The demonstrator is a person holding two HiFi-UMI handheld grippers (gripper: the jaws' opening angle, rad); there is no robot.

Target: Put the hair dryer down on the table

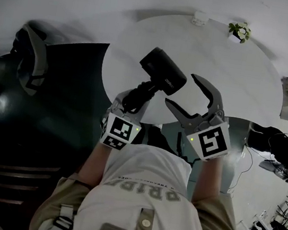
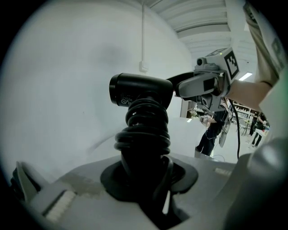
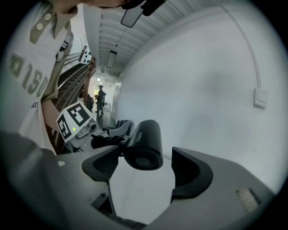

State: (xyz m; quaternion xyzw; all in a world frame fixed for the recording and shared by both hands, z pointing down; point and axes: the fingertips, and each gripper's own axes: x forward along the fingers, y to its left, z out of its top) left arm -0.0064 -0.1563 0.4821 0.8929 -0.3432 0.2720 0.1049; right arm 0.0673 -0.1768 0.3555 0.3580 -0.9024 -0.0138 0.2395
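1. Between the pads of the left claw point(image 1: 133, 98) sits the handle of the hair dryer point(image 1: 163, 70). Its black cord point(image 2: 143, 130) is wound in thick coils round that handle. This claw is clamped on it at a middling width and alone carries it.
2. From that grip the handle runs up and away to the barrel point(image 3: 144, 143), which lies crosswise to it. The heavy end is therefore the part farthest from the holding claw.
3. Just beside the barrel's grilled rear end is the right claw point(image 1: 182, 90), its jaws spread wide. The right gripper view shows a gap on both sides of the barrel, and neither pad presses on it, so this claw grips nothing.
4. Under and beyond the dryer lies the round white counter point(image 1: 236, 72). The dryer appears to be held over the near edge, not resting on it. To my eye the set-down turns on lowering the left claw and tipping the handle until the long axis lies flat on the counter.
5. On the barrel's side a short brand word shows, and there is a small printed label near its front. Both are too small to read. The person's shirt point(image 1: 144, 181) carries large letters that seem to spell PRIDE, seen upside down. Each claw bears black-and-white square markers point(image 1: 214, 142).
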